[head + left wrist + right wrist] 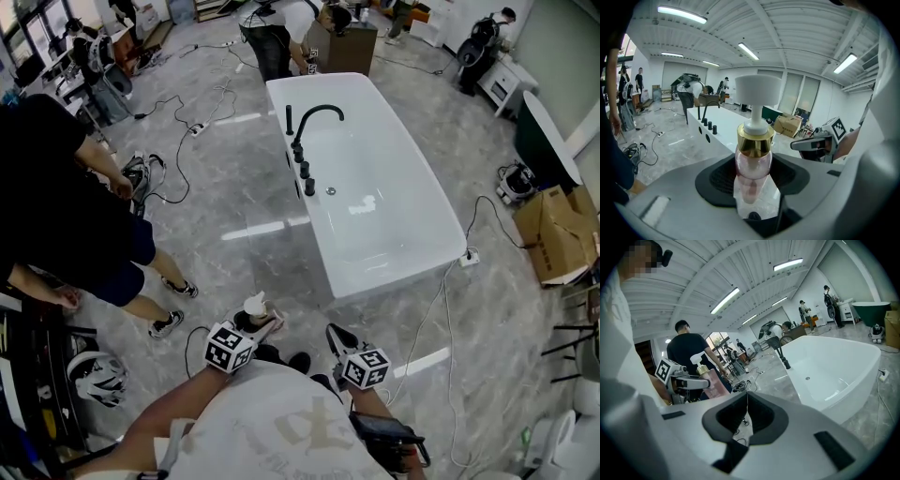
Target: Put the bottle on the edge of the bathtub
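Glossy grey marble floor [234, 187], trailing black cables [176, 150], cardboard boxes [560, 230], ceiling strip lights [679, 15]

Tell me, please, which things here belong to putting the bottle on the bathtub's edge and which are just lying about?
In the job:
pink pump bottle, clamped in the left gripper
white bathtub, whose edge is the target

Lying about:
cardboard boxes
power strip
black faucet
dark green tub
right gripper, shut and empty
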### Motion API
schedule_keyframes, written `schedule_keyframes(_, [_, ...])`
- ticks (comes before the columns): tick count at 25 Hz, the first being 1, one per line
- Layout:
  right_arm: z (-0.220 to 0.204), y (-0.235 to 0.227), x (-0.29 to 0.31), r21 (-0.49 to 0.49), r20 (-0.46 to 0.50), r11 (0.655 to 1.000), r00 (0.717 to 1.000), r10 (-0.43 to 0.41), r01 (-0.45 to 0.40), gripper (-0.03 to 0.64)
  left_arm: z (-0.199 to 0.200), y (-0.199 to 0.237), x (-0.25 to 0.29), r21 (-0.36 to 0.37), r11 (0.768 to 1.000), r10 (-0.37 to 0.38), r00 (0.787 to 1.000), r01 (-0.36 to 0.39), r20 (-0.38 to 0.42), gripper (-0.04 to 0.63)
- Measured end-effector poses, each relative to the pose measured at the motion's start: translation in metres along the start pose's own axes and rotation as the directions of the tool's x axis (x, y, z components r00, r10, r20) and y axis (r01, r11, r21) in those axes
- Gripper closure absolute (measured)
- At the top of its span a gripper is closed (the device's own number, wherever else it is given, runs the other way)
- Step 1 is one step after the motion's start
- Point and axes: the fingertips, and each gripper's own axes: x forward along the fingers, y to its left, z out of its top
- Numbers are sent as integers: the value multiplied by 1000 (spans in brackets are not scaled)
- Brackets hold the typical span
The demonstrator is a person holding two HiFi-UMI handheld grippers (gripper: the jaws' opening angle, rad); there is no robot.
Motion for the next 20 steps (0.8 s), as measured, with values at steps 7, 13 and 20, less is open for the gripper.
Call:
schedule_keyframes(7, [0,7,19,18,-7,1000,1000,-15,15,611,-7,22,0,-19,1000,-5,1000,5,-17,382])
schedule_keyframes(13, [5,9,35,28,-14,998,999,-49,49,611,-3,43,-1,-27,999,-27,999,26,-29,382])
schedule_keyframes(20, [17,16,63,18,-28,997,997,-77,77,611,8,69,3,-8,997,-72,997,72,-26,382])
